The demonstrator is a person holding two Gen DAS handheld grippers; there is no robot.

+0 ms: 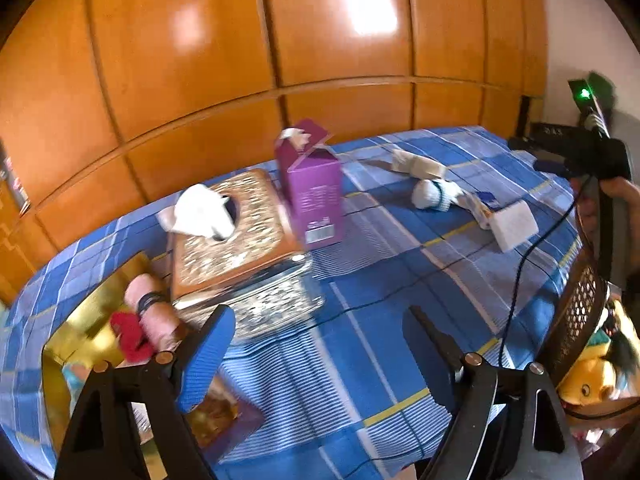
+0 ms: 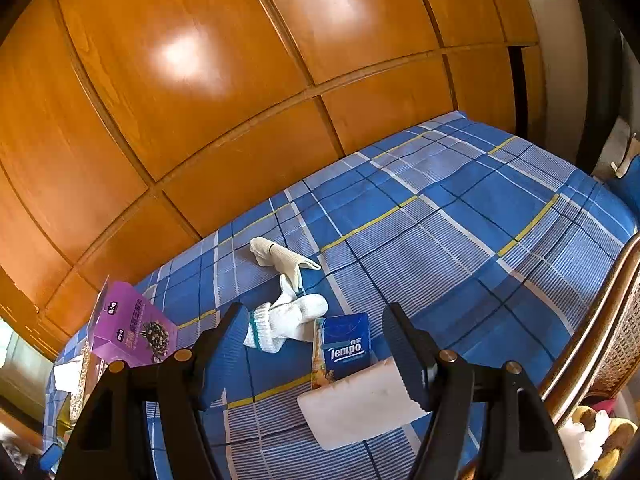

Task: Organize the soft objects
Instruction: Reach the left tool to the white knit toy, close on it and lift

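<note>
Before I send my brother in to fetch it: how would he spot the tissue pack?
Look on the blue plaid bed. Near its front edge, a white foam block touches a small flat pack. It alone is dark blue, printed "Tempo".

Both wrist views overlook bedspread (shared).

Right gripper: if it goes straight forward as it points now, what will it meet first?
Probably the blue Tempo tissue pack, lying between the open fingers of the right gripper, with the white foam block beside it; depth is unclear.
</note>
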